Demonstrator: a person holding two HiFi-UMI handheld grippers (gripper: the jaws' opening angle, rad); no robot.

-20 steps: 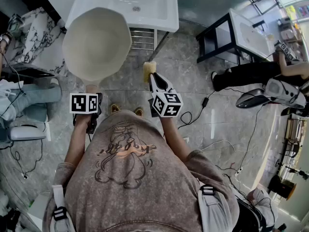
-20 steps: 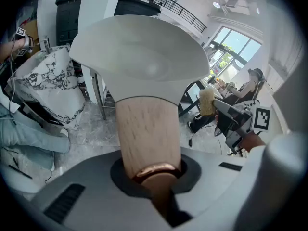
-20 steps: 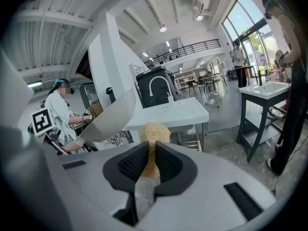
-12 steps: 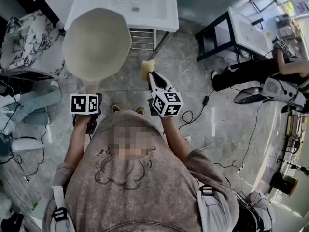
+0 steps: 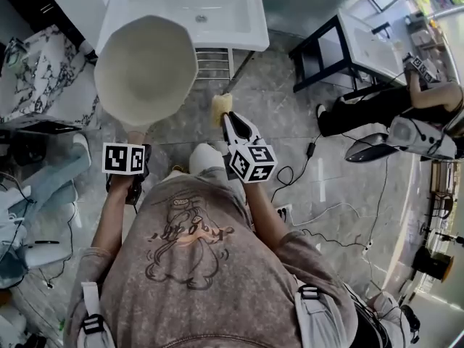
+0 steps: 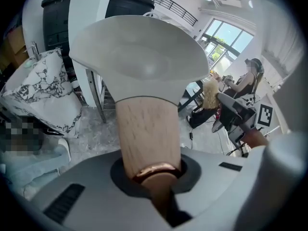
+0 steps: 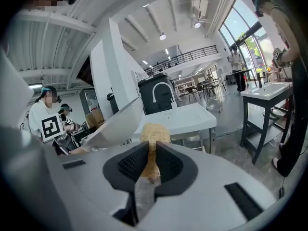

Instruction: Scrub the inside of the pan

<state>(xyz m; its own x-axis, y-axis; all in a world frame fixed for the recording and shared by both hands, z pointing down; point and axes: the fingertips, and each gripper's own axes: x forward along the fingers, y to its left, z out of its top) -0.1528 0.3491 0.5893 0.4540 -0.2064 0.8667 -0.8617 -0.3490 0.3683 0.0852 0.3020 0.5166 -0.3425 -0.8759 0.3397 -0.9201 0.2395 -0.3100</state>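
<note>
**A:** Where was the pan (image 5: 145, 67) at that moment?

**B:** It was up in the air in front of the person, above the grey tiled floor (image 5: 290, 143). In the head view its far rim overlapped the front edge of the white sink (image 5: 217, 13).

**A:** And how did it look?

**B:** It was deep and pale, with a matte cream inside and a rim closer to a rounded polygon than a true circle. I could make out no dirt or foam in it. From the left gripper view the outside was a light grey-white, flaring up from a handle (image 6: 147, 134) of light wood. That handle ended in a copper-coloured band.

**A:** What held it?

**B:** The left gripper (image 6: 154, 177) did, with its jaws closed around the end of that handle, right at the copper band.

**A:** And the other one?

**B:** The right gripper (image 7: 149, 165) was clamped narrowly on a yellowish sponge (image 7: 154, 134), which stuck out past the jaw tips.

**A:** Was the sponge in the pan?

**B:** No. It sat to the right of the pan and lower in the head view, near the rim but apart from it.
</note>
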